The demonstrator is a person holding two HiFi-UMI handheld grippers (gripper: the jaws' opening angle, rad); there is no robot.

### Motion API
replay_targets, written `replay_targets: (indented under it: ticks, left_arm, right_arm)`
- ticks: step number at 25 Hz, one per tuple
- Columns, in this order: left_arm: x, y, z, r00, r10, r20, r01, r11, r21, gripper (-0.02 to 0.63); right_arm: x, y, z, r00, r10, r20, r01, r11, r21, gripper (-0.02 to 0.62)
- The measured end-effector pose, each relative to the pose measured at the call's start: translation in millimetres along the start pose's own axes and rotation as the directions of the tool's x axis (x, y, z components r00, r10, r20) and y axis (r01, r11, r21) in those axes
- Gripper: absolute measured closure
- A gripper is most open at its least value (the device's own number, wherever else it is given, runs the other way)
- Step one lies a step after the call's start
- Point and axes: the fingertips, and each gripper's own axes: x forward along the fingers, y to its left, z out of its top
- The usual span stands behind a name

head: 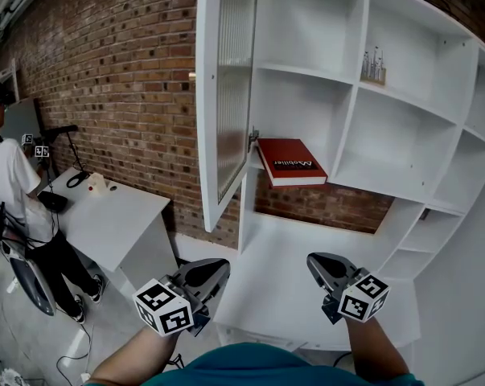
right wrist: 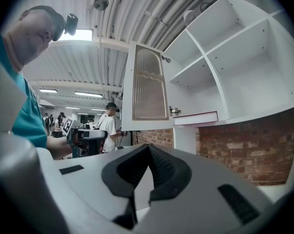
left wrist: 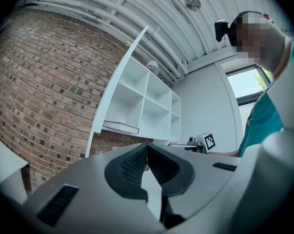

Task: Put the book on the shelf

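**Book lying on the shelf, both of your grippers closed and empty**

A brick wall (head: 121, 79) runs behind everything. At your far left another person (head: 17, 187) in a white shirt stands at a white table (head: 125, 219). Right of that, the ribbed door (head: 226, 95) of the white shelf unit (head: 351, 147) hangs open.

Your left gripper (head: 207, 273) is low in front of you. Its own view shows the ridged pads pressed tip to tip with nothing between them.

The book (head: 290, 162), red-covered with white lettering, lies flat in the compartment just right of the open door. Neither gripper touches it, and both are well below it.

A small ornament (head: 374, 67) stands in an upper compartment further right.

Your right gripper (head: 326, 268) is held level with the left one. Its jaws are fully together and hold nothing.
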Motion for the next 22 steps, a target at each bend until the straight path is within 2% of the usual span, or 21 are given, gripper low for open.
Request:
replay_targets:
  ticks: [7,22]
  left_arm:
    - [0.8,-0.7,0.5,1.000,-0.006,0.003,0.006,1.000,-0.001,0.589]
    - [2.4,-1.5,-0.2,1.000,-0.013,0.003,0.013,1.000,-0.009,0.589]
  right_arm:
    - [1.8,3.7,-1.3,1.000,-0.004,-0.016,0.003,0.999,-0.036,0.575]
    - [3.3,6.6,-3.0,0.999,-0.002,-0.034,0.001,0.999,-0.052,0.575]
